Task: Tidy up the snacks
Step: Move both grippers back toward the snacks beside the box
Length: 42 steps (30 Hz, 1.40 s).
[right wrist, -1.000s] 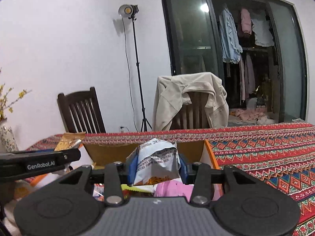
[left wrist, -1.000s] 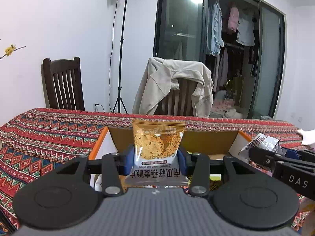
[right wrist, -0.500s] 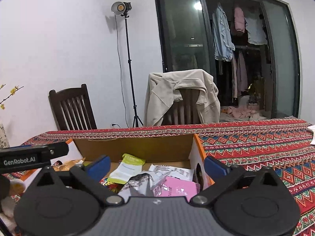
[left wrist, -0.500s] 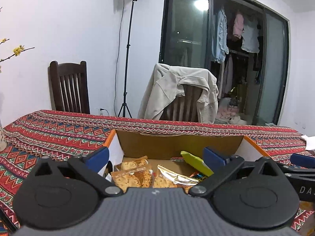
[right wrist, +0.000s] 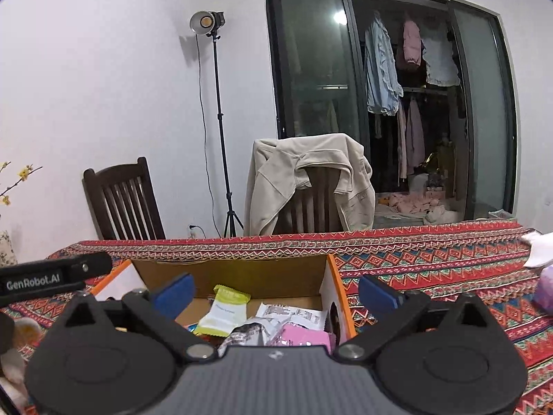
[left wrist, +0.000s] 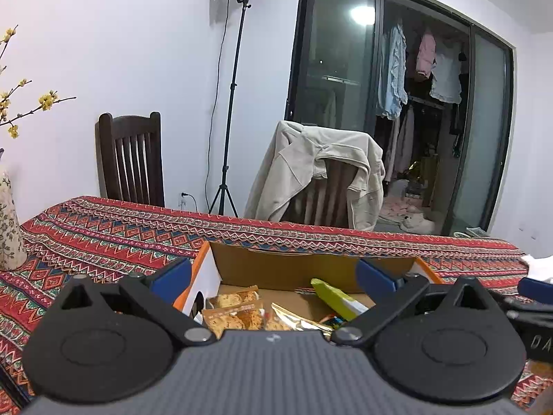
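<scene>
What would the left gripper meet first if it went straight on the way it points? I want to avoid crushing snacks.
Probably the snack packets in the cardboard box: the open left gripper tilts down toward the cracker packet and the gold packet. Depth is unclear, so it might reach the box's back wall instead.

Left gripper (left wrist: 273,278) and right gripper (right wrist: 276,288): ribbed grey body, two black round discs, black linkage arms with silver screws, blue pads (left wrist: 375,275) at the jaws.
</scene>
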Available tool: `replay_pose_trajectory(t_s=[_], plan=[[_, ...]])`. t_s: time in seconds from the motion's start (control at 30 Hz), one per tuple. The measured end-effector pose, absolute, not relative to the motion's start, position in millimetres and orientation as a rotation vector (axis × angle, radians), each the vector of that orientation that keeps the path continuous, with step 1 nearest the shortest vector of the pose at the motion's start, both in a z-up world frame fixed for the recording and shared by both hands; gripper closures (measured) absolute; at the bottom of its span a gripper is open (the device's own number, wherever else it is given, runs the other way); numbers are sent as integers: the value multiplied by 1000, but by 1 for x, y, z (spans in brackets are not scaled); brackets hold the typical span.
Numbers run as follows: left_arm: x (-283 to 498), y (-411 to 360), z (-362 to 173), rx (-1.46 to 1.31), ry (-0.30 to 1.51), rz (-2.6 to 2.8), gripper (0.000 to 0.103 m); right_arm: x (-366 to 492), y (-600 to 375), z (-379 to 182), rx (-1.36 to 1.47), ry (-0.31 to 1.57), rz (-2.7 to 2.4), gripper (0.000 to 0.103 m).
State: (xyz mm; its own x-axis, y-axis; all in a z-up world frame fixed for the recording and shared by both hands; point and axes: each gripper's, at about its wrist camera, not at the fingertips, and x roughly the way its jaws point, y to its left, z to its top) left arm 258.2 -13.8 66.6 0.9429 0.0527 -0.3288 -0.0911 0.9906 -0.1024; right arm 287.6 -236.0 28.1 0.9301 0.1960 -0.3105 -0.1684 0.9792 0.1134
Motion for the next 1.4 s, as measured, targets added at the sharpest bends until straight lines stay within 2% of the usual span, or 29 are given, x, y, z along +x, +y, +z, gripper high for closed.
replay_pose_trajectory(t_s=[0.33,0.7,0.97,1.4], plan=[[229,-6,61,-96,427,81,0,255,-245,26,42,416,231,1],[188,10,22,-89,528,57,0,225,-243,-19,-60,563,246,1],[184,8,-6,-75,507,45,0,218,-241,-31,-74,615,254,1],[180,16,-10,-113,500,46,0,246,-217,-38,-51,697,288,1]])
